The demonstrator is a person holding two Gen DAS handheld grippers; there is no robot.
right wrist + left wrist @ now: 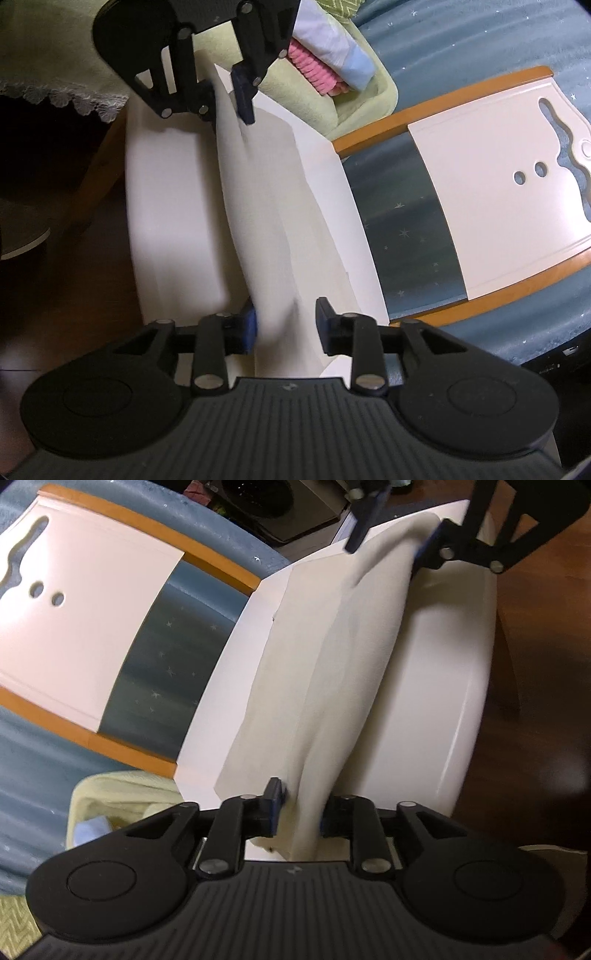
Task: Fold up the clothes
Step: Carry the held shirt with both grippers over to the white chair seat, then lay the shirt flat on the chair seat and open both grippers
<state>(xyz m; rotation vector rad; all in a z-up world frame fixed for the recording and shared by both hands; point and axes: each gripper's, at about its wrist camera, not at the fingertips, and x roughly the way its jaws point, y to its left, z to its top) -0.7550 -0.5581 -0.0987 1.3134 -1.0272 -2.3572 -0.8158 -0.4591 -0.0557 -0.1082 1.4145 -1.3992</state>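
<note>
A white chair back (491, 192) with orange rails (436, 94) lies over blue star-printed fabric (162, 672). A pale green basket (362, 88) holds pink (314, 74) and light blue (332, 40) laundry.

No readable text, label, brand or number shows anywhere in either wrist view.

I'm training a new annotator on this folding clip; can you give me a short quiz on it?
1. True or false: the cloth lies on the floor.
2. What is between the fingers of the right tool? A) the cloth B) a basket C) nothing
3. What colour is the seat?

Key: 1 false, it lies on the seat; 2 A; 3 white.
</note>
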